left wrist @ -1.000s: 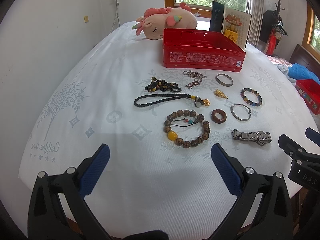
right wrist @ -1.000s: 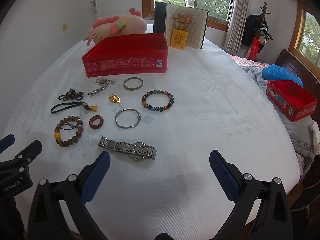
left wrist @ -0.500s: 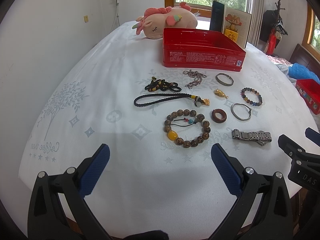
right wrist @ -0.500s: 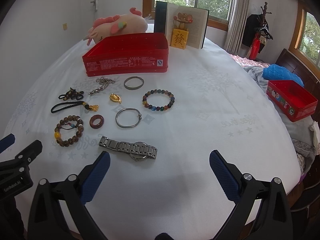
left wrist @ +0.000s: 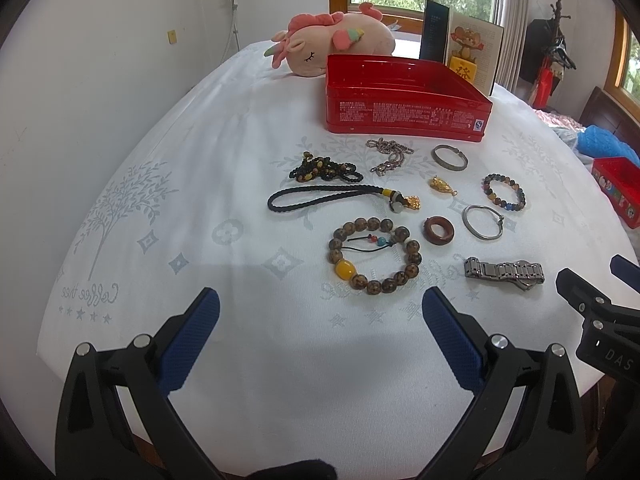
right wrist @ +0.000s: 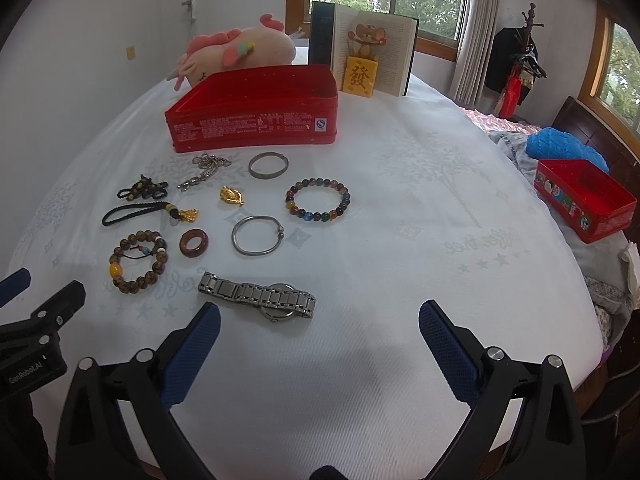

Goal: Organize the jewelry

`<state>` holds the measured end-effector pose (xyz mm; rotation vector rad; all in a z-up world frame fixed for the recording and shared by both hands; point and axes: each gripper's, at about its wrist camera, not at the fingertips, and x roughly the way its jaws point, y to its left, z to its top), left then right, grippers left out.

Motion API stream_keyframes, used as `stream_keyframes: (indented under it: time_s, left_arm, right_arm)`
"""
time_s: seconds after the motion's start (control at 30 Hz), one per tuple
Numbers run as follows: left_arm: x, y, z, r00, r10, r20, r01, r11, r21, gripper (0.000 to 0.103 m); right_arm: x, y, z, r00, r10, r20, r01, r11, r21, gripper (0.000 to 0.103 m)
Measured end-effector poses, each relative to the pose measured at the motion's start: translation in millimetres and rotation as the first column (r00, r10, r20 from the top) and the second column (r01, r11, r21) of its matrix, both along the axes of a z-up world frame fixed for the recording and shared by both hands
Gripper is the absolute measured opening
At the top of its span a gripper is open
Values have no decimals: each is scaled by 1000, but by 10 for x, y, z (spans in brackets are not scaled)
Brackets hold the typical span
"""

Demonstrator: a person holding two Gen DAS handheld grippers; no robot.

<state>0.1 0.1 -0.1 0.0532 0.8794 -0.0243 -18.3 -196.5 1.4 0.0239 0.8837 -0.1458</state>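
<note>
Several jewelry pieces lie on the white tablecloth in front of an open red tin (left wrist: 404,108) (right wrist: 256,118). Nearest are a wooden bead bracelet (left wrist: 374,254) (right wrist: 138,262), a steel watch (left wrist: 504,272) (right wrist: 258,296), a brown ring (left wrist: 439,231) (right wrist: 193,243) and a silver bangle (left wrist: 482,222) (right wrist: 257,235). Farther back lie a coloured bead bracelet (right wrist: 318,199), a gold charm (right wrist: 231,196), a black cord with a gold charm (left wrist: 340,202), and chains. My left gripper (left wrist: 320,316) is open and empty, short of the wooden bracelet. My right gripper (right wrist: 320,322) is open and empty, just behind the watch.
A pink plush toy (left wrist: 332,44) and an open book with a yellow ornament (right wrist: 362,56) stand behind the tin. A second red tin (right wrist: 584,198) and a blue knit item (right wrist: 564,150) lie off the table's right edge. The table's front edge is just below both grippers.
</note>
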Motion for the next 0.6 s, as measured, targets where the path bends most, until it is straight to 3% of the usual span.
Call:
stream_keyframes:
  time_s: [0.6]
  left_arm:
    - [15, 11, -36, 1000, 1, -7, -1, 1000, 3, 100]
  right_arm:
    - [27, 0, -8, 1000, 2, -7, -2, 1000, 9, 99]
